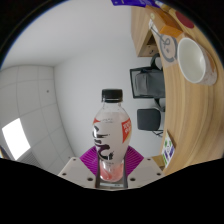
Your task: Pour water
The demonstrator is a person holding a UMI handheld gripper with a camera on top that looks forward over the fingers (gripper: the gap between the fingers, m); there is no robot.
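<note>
Gripper (112, 172) is clamped on the bottle (111, 135), both purple pads pressing its lower body, cap on top, bottle lifted clear of the table (178, 105). The white cup (192, 62) sits well apart on the wood, beyond the fingers, near some dark items. Risk here looks like the cap: tilt with it on and nothing pours. The grip is low, so the bottle could pivot or slip between the pads.

Clear glossy plastic bottle (110, 135), wood-grain table (180, 110)
</note>
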